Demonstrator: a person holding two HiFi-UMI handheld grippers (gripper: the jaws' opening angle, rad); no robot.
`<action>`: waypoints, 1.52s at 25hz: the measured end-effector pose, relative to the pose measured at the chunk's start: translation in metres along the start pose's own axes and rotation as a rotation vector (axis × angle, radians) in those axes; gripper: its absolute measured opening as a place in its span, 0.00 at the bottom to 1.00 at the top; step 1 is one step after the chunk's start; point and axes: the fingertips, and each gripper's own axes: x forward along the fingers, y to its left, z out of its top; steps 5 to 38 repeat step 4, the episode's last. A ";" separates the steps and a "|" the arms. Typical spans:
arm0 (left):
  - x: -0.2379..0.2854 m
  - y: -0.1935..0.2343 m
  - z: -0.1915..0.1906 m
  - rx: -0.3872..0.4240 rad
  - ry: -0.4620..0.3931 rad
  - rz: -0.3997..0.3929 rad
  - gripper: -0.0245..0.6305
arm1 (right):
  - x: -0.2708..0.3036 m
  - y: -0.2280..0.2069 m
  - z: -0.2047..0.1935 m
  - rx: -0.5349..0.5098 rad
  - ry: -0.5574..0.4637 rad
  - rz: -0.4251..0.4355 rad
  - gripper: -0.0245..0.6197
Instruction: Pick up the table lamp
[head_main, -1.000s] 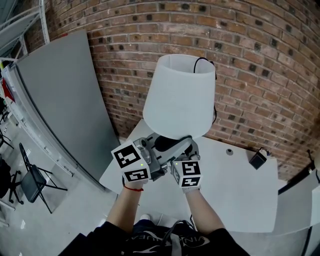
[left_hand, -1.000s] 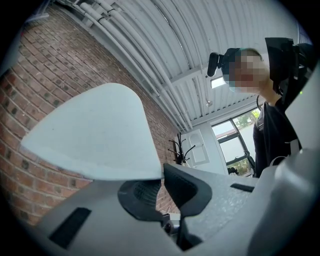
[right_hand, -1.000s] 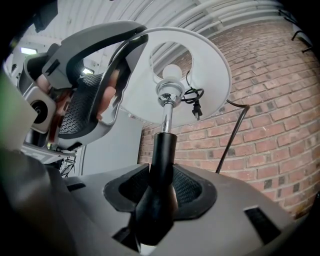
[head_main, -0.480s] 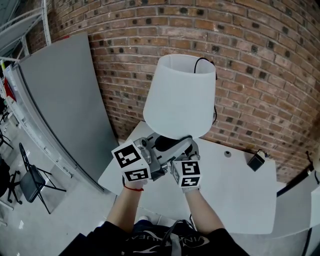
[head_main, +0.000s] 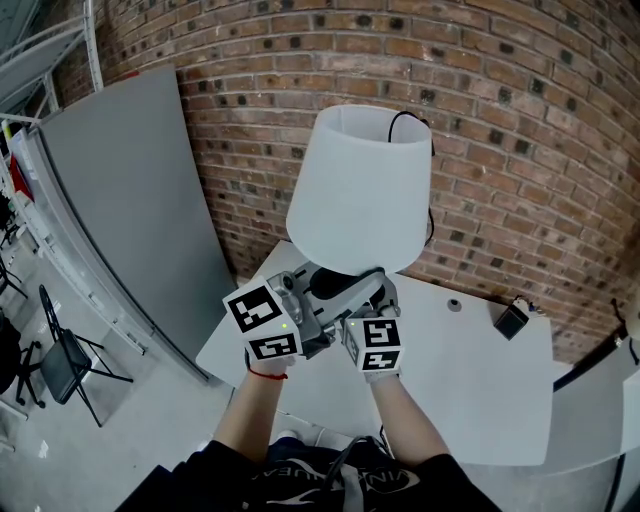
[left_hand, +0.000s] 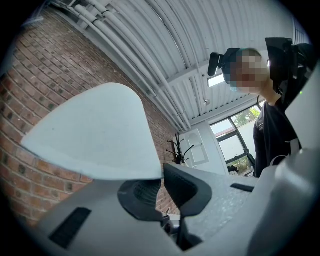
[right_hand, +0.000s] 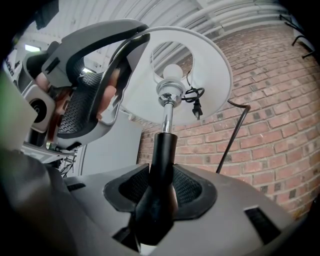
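Wall: a brick wall (head_main: 520, 120) is seen behind.
Panel: a grey board (head_main: 130, 200) is leaned on it, at the left.
Table: a white table (head_main: 480, 390) carries a small black box (head_main: 514, 319).
Floor: a folding chair (head_main: 65, 355) is stood far left.

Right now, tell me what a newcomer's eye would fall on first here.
The big white cone-shaped lampshade dominates, standing out against the red brick wall. Under it, the right gripper clamps the table lamp's black stem, with the left gripper shut and empty beside it.
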 end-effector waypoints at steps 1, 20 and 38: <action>0.000 -0.001 0.000 0.001 0.000 0.000 0.07 | -0.001 -0.001 0.000 -0.001 0.000 0.000 0.27; 0.002 -0.003 -0.001 0.003 0.000 0.000 0.07 | -0.002 -0.002 0.001 -0.004 -0.004 -0.003 0.27; 0.002 -0.003 -0.001 0.003 0.000 0.000 0.07 | -0.002 -0.002 0.001 -0.004 -0.004 -0.003 0.27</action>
